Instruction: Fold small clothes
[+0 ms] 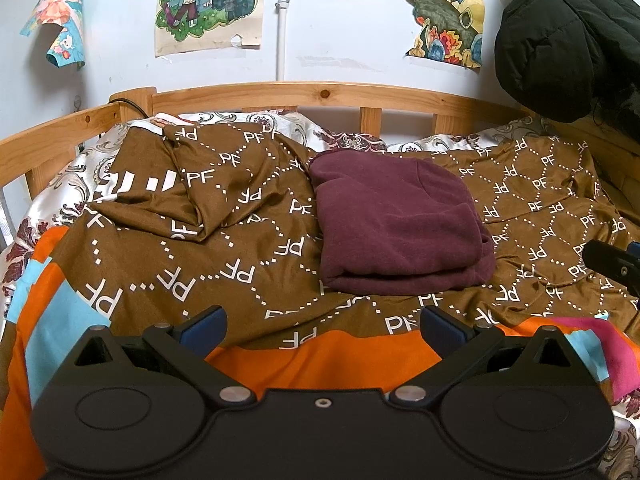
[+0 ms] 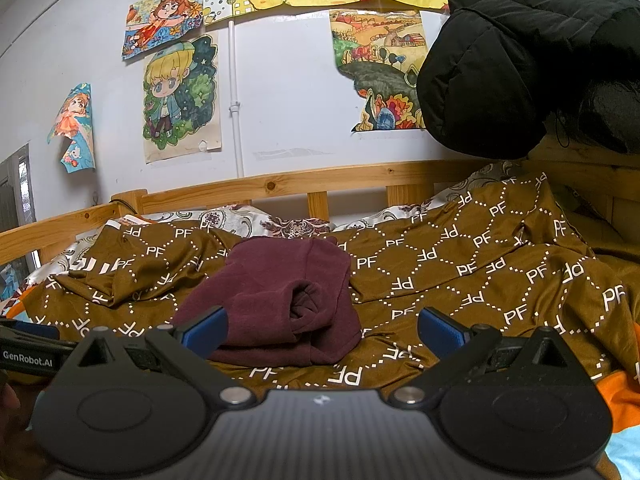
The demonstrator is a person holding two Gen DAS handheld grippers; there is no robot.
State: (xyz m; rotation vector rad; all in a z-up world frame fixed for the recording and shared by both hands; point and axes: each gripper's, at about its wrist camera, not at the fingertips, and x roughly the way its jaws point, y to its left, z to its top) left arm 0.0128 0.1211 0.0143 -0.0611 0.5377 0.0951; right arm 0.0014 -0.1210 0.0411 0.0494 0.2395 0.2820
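A maroon garment, already doubled over into a thick bundle, lies in the middle of a bed on a brown blanket printed with white "PF" lettering, as two hand-held grippers hover over the near edge of the bedding. The left gripper has its blue-padded fingers spread wide and holds nothing; it hangs above an orange band of the blanket, short of the bundle. The right gripper is likewise wide apart and empty, with the garment lying between and just beyond its fingertips, one rolled sleeve or cuff facing that camera. Neither tool touches the cloth. A wooden bed rail runs behind the bedding, children's drawings are taped to the white wall, and a black padded jacket hangs at the right. By the look of it, the folding of this piece is largely complete or between folds: the bundle is compact, though its near edge is uneven. The next move would probably call for both grippers to come down on the near corners of the bundle and close on the maroon fabric alone, without catching the slippery blanket beneath, either to make one last fold or to carry it aside.
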